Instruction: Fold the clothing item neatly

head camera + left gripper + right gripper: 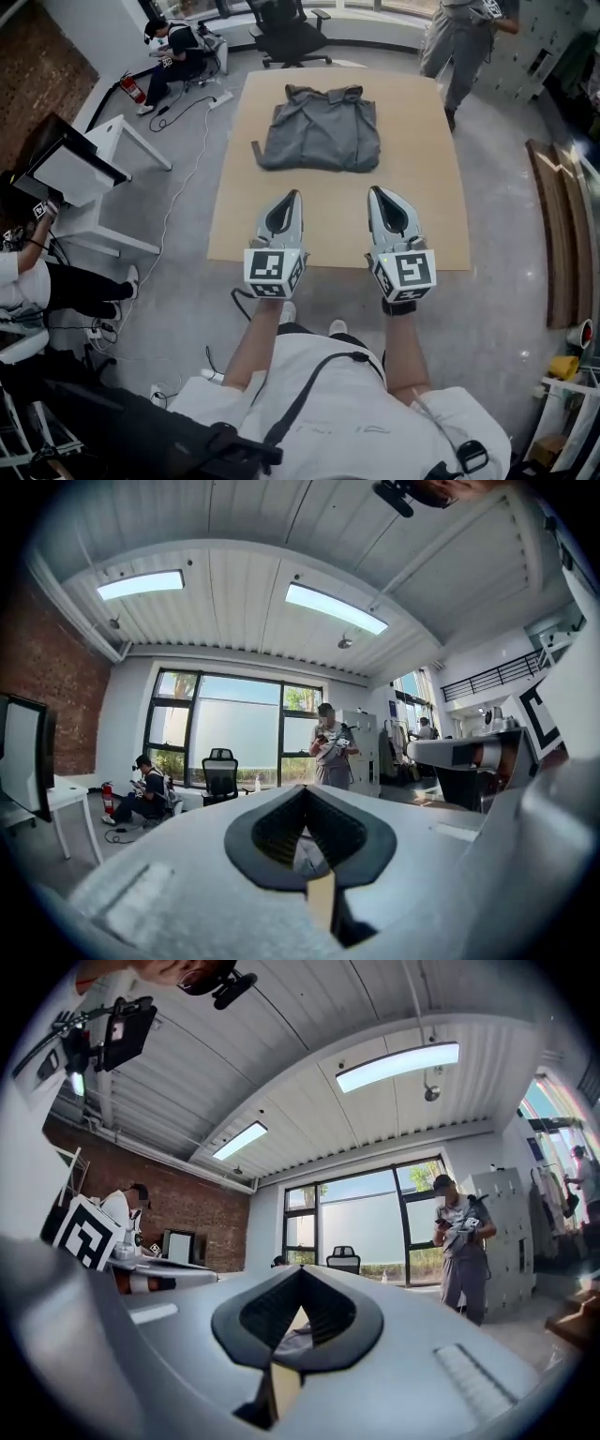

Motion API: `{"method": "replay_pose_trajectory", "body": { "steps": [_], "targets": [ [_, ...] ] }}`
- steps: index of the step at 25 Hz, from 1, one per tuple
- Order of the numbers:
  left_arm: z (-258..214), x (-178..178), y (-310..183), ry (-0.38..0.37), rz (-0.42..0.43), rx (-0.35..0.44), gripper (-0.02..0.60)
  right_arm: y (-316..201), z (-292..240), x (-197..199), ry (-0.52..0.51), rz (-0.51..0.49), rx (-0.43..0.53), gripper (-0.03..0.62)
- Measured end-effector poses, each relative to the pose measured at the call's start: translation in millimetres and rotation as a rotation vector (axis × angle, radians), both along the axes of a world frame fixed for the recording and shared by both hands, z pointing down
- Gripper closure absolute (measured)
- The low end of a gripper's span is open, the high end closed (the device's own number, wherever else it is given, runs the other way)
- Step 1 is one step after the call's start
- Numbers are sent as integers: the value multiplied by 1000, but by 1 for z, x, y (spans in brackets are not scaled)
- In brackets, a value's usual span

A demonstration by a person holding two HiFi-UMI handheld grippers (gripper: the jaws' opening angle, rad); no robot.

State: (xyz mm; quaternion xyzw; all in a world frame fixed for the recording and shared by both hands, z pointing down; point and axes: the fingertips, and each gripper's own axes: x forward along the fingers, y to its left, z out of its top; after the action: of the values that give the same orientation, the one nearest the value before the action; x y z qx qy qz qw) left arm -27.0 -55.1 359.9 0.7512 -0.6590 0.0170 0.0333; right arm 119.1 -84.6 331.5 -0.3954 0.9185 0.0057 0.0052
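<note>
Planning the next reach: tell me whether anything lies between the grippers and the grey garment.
Nothing visible does. Only bare table separates the left gripper and right gripper, both shut and empty, from the grey garment.

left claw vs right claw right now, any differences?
Left claw angles rightward in head view; right claw angles leftward. Left claw's cube and right claw's cube carry different marker patterns. Shared: both shut, empty, over the table's near end, short of the garment.
</note>
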Motion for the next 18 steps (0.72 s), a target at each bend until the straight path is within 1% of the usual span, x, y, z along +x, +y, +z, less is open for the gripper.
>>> {"method": "replay_pose_trajectory", "body": {
  "steps": [4,7,9,12,15,18],
  "targets": [
    [-21,8,4,-23,32,50,578,8,-7,8,-12,70,-2,589],
    [-35,3,7,-31,49,92,578,10,-11,1,-23,106,7,589],
    [-42,-6,9,-28,54,111,578,12,-14,-9,-33,118,12,589],
    [-45,-22,16,-21,54,115,578,20,-15,-29,-51,117,0,589],
    [-45,-42,19,-12,51,124,578,30,-15,-55,-38,96,15,589],
    [-38,-66,20,10,46,109,578,36,-9,-83,-25,79,2,589]
  ]
}}
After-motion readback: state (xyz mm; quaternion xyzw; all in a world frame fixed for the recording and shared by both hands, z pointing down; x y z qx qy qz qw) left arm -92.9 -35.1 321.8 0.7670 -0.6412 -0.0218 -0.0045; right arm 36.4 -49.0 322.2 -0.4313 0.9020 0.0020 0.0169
